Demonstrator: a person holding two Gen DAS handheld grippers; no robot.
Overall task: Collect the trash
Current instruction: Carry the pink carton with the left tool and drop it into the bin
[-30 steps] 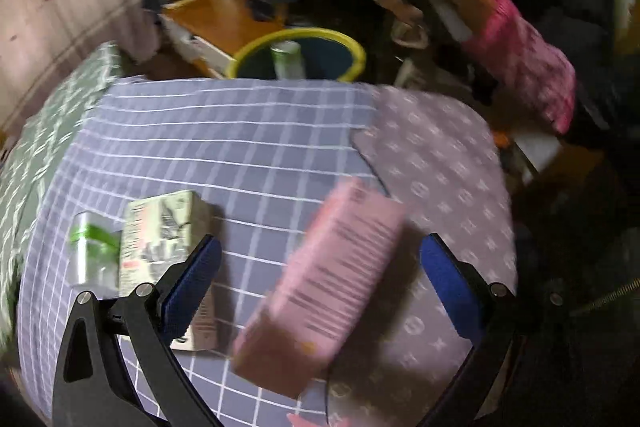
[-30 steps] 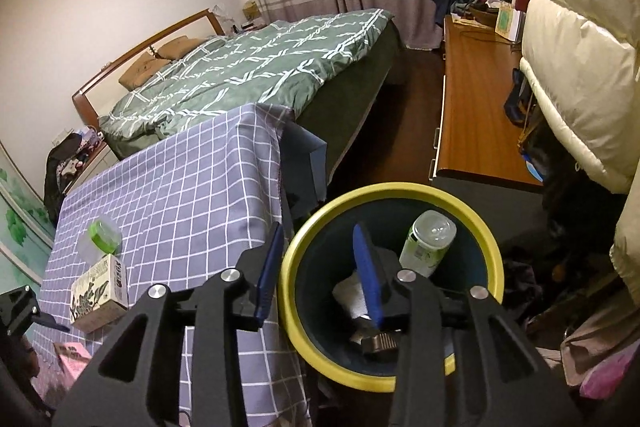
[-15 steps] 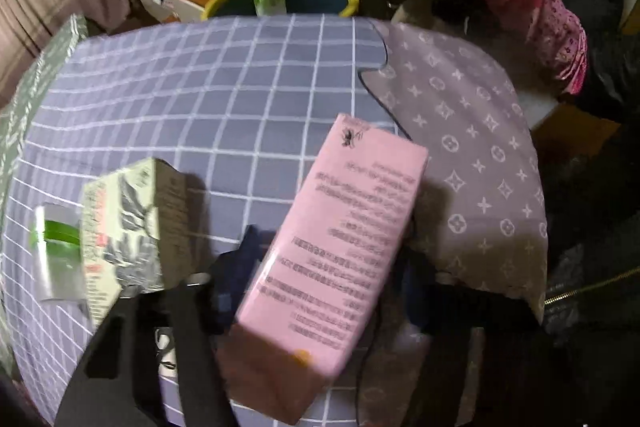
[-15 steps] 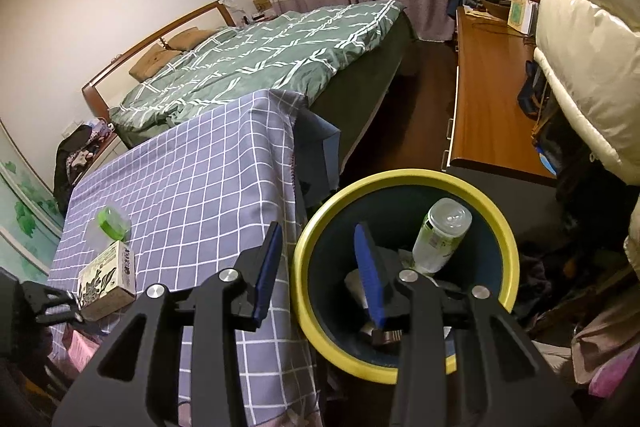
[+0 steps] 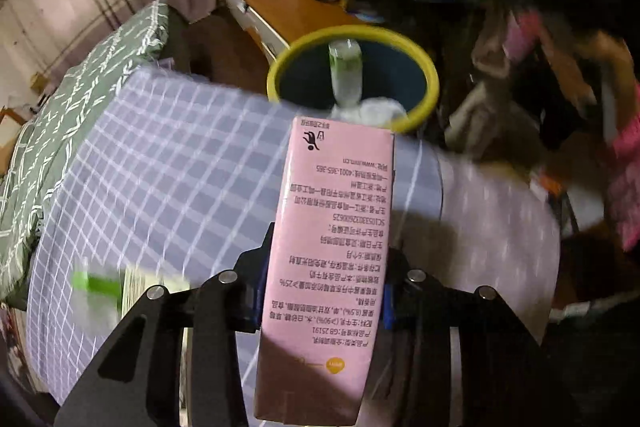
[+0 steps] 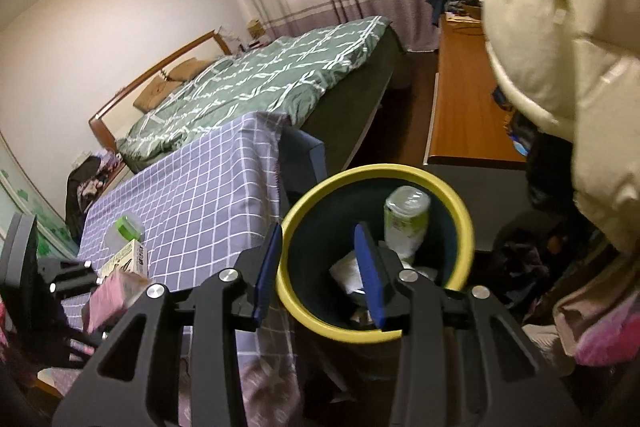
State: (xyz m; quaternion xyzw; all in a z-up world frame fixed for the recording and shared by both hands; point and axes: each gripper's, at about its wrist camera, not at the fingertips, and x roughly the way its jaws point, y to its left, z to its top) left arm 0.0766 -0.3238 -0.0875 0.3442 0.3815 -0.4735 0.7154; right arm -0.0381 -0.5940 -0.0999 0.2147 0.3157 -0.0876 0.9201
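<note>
The left gripper [image 5: 325,291] is clamped on a pink carton [image 5: 332,247], its blue pads pressing the two long sides near the carton's lower half; the jaws have just been closing onto it, and the carton now stands clear of the grid-pattern purple tablecloth [image 5: 168,179]. The grip sits low on the box, so most of its length projects toward 12 o'clock, pointing at the yellow-rimmed bin [image 5: 416,51], which suits a forward carry and release over the rim. The bin stands off the table's far edge and already contains a green-labelled plastic bottle [image 5: 345,75] and crumpled white paper [image 5: 376,109]. The right gripper [image 6: 318,267] holds nothing: its jaws stand partly open with one pad outside the bin rim [image 6: 288,291] and the other inside, at about 6 o'clock of the opening, apparently placed to steady the bin, though contact cannot be confirmed. Two items remain on the cloth at 9 o'clock of the left gripper: a green-capped clear container [image 6: 127,229] and, just beside it, a cream printed box [image 6: 126,259]. Judged progress: partway, with the carton next to be dropped.
</note>
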